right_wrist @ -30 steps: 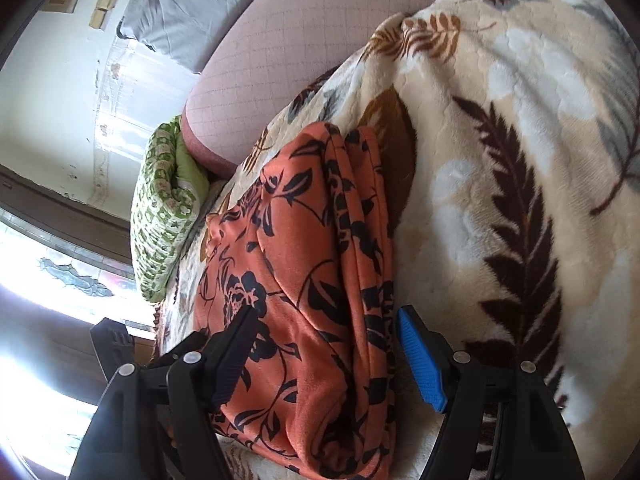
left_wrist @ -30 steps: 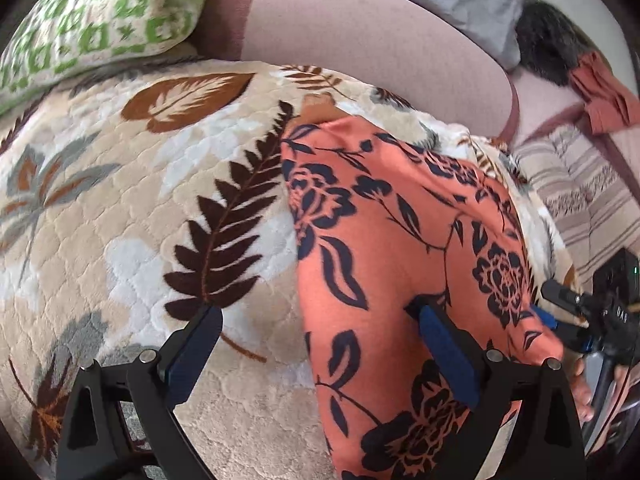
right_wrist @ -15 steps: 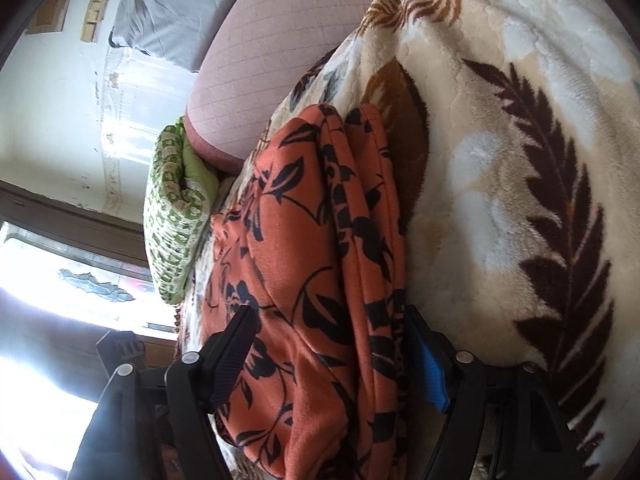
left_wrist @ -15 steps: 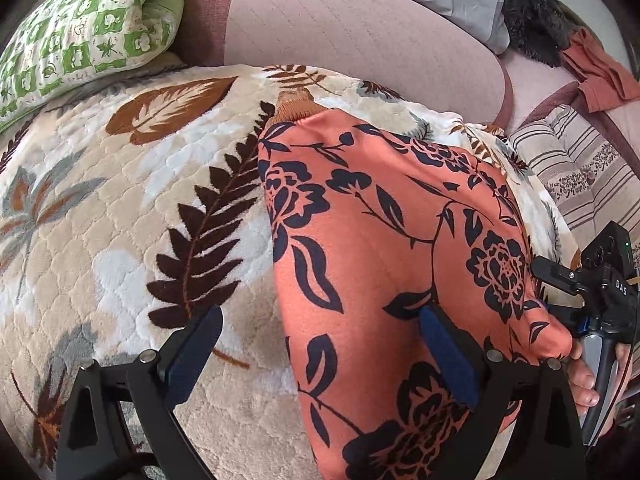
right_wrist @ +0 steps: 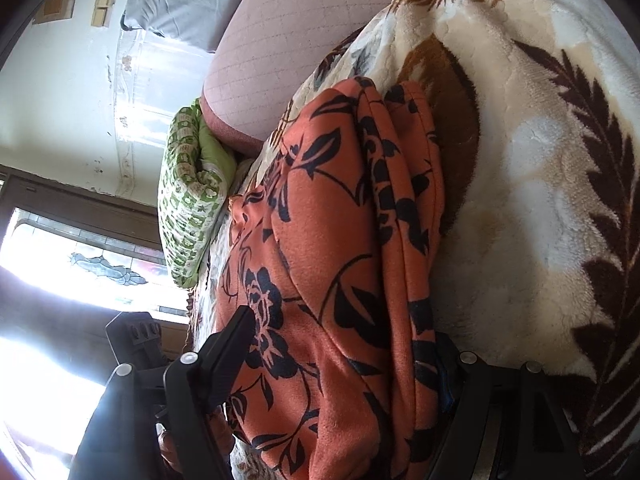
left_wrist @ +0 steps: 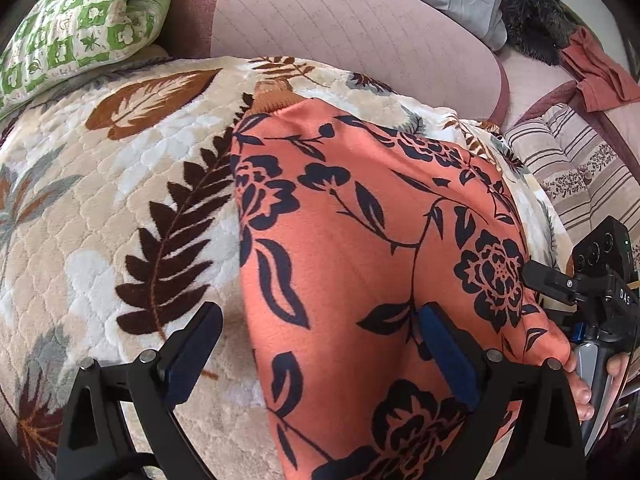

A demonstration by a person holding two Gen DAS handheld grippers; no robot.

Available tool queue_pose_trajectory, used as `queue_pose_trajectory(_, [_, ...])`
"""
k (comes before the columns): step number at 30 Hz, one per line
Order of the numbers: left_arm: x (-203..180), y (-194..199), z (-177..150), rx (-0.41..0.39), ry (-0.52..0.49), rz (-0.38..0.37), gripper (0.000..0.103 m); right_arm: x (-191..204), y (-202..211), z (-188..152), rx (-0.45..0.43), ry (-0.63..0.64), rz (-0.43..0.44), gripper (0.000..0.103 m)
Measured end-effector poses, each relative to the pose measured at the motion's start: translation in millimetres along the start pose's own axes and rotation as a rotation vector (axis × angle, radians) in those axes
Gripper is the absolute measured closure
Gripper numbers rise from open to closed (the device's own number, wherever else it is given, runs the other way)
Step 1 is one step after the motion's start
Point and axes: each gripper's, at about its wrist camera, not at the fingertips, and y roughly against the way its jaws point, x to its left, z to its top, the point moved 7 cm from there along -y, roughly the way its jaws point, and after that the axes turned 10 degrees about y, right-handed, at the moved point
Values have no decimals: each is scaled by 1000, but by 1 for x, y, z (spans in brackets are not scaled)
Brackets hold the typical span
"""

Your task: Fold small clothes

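An orange garment (left_wrist: 360, 248) with a black flower print is laid in folded layers on a leaf-patterned blanket (left_wrist: 120, 200) over a sofa. Its near edge is straddled by the left gripper (left_wrist: 320, 344), whose jaws are spread wide, one finger on the blanket and the other on the cloth. The folded layers (right_wrist: 340, 260) are bracketed by the right gripper (right_wrist: 344, 340), jaws likewise spread. A green checked cushion (left_wrist: 80, 20) is propped against the pink backrest (left_wrist: 340, 32).
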Motion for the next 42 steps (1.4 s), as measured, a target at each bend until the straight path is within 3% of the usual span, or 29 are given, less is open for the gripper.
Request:
queue_pose_trajectory(19, [-15, -3, -8, -10, -64, -19, 5, 20, -17, -10, 0, 106, -128, 38])
queue_pose_trajectory(33, [-17, -3, -15, 7, -86, -5, 4, 14, -16, -14, 21, 82, -86, 43])
queue_pose_trajectory(38, [-14, -7, -18, 37, -57, -50, 4, 11, -16, -15, 18, 80, -81, 43])
queue_pose_trajectory(40, [-14, -5, -18, 28, -58, -65, 6, 13, -16, -15, 15, 85, -83, 43])
queue_pose_trajectory(42, [-14, 0, -17, 7, -53, -80, 20, 16, -16, -14, 10, 89, -86, 44])
